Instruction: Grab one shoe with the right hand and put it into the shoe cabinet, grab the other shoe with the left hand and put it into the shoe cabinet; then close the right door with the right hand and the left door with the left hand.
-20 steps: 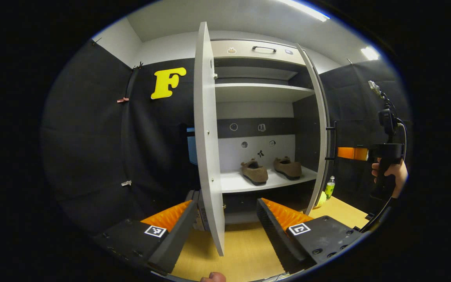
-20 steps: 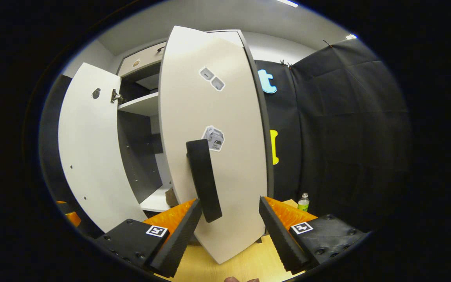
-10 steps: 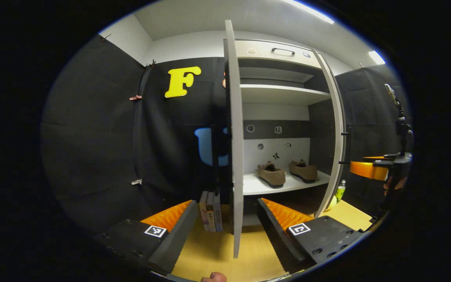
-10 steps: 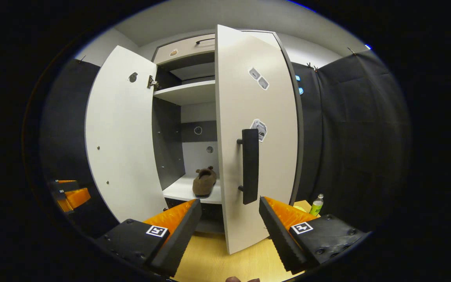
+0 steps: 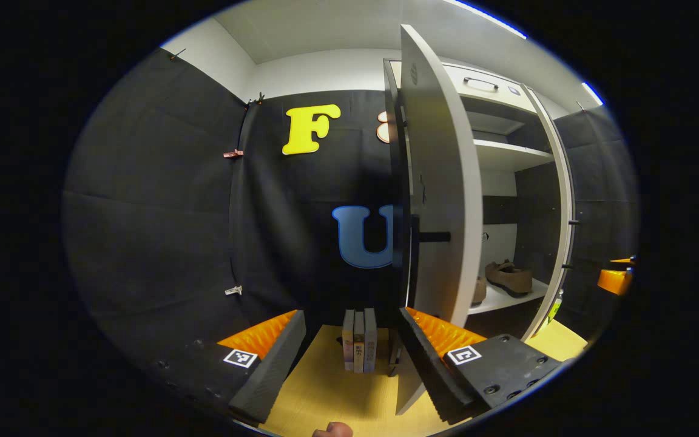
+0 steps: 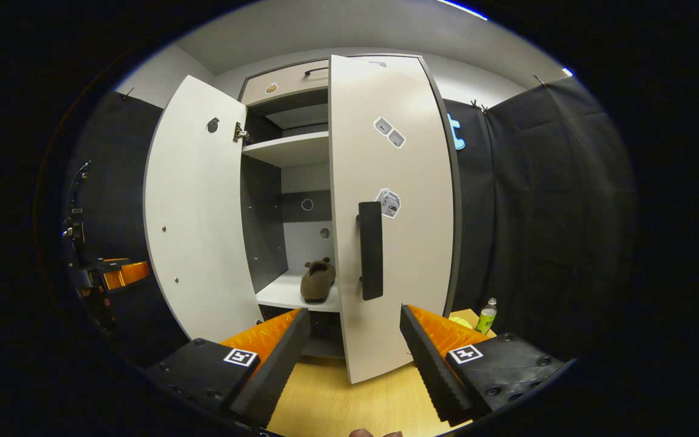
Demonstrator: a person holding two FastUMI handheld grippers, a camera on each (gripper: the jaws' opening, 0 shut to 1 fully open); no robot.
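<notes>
The shoe cabinet's left door (image 5: 443, 182) stands nearly edge-on just ahead of my open left gripper (image 5: 351, 314), its dark handle (image 5: 415, 243) on the side facing me. Past it, one brown shoe (image 5: 510, 278) lies on the lower shelf (image 5: 501, 297), the other shoe (image 5: 479, 290) half hidden by the door. My right gripper (image 6: 355, 311) is open and empty in front of the right door (image 6: 404, 255), which stands partly swung in, its black handle (image 6: 371, 250) apart from my fingers. A brown shoe (image 6: 318, 280) shows through the gap. The left door (image 6: 201, 212) is wide open.
Three books (image 5: 359, 340) stand on the wooden floor (image 5: 325, 394) by the left door's foot. A green bottle (image 6: 486, 315) and a yellow object (image 6: 462, 321) sit right of the cabinet. The right gripper (image 5: 615, 280) appears far right, the left gripper (image 6: 120, 273) far left.
The right door has swung further toward shut and my right gripper has drawn back from it. My left gripper has moved left, round to the left door's outer side.
</notes>
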